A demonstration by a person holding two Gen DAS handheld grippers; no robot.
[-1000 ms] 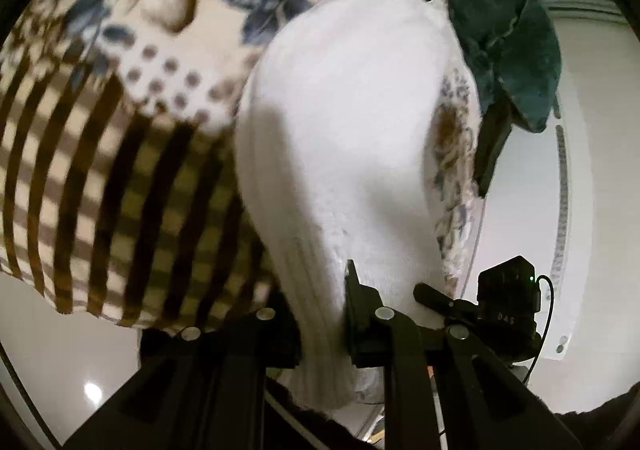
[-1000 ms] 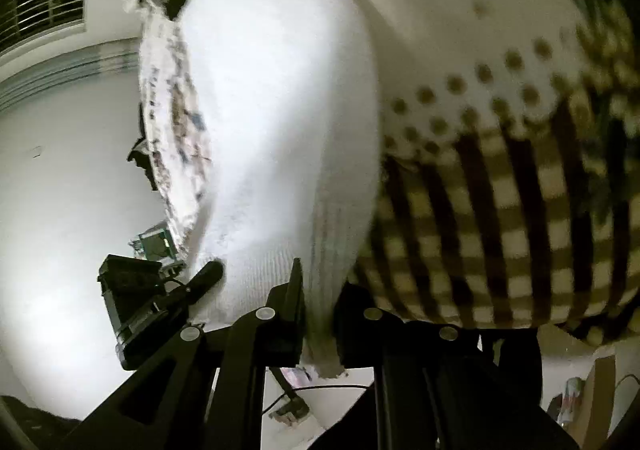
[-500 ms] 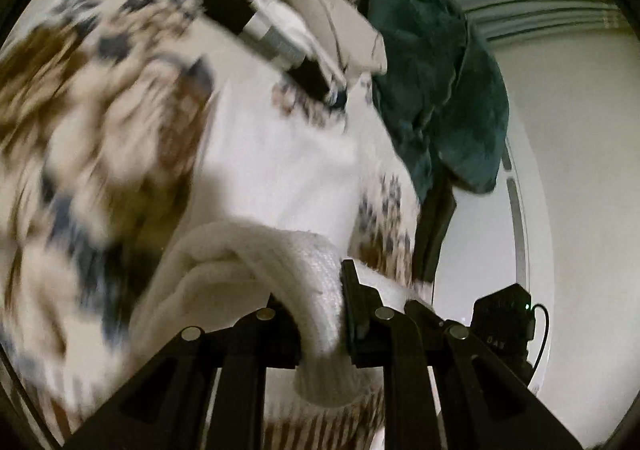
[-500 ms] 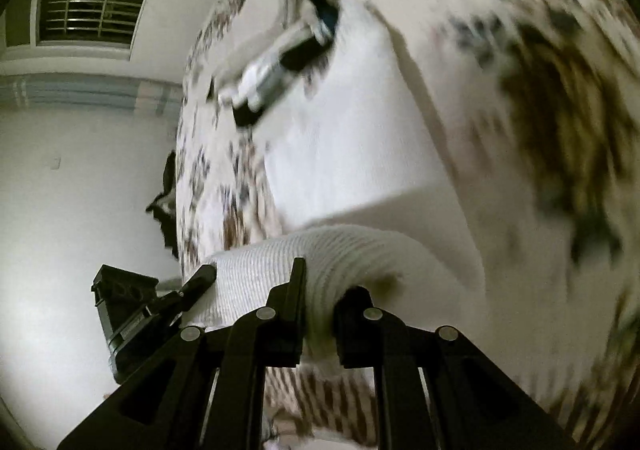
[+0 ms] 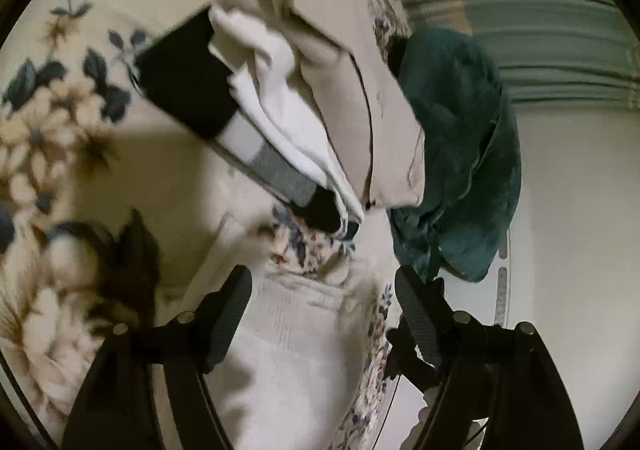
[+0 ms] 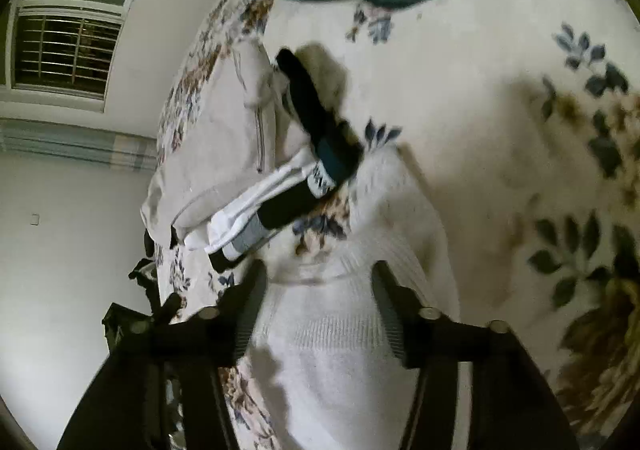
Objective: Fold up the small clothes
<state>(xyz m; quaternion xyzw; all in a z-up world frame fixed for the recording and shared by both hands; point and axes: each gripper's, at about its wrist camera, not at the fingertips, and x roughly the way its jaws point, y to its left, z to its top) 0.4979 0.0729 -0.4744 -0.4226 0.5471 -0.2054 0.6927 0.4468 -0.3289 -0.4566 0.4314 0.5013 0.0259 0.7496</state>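
Observation:
A white knit garment (image 5: 300, 350) lies folded on the flowered bedcover (image 5: 80, 130). Its ribbed edge sits between the fingers of my left gripper (image 5: 324, 310), whose jaws are opening, and the pads stand clear of the cloth. In the right wrist view the same white knit garment (image 6: 340, 350) lies between the fingers of my right gripper (image 6: 320, 306). Those jaws are opening too and are off the knit.
Just beyond the knit is a pile of clothes: a black, white and grey piece (image 5: 188, 90), a white one (image 5: 288, 110) and a beige one (image 5: 352, 70). A teal blanket (image 5: 452, 154) hangs over the bed's edge. The bedcover (image 6: 480, 90) spreads wide to the right.
Both grippers were shut on the knit's ribbed edge and swept it across the bed, folding it over. Now both have spread their jaws and the knit rests on the cover.

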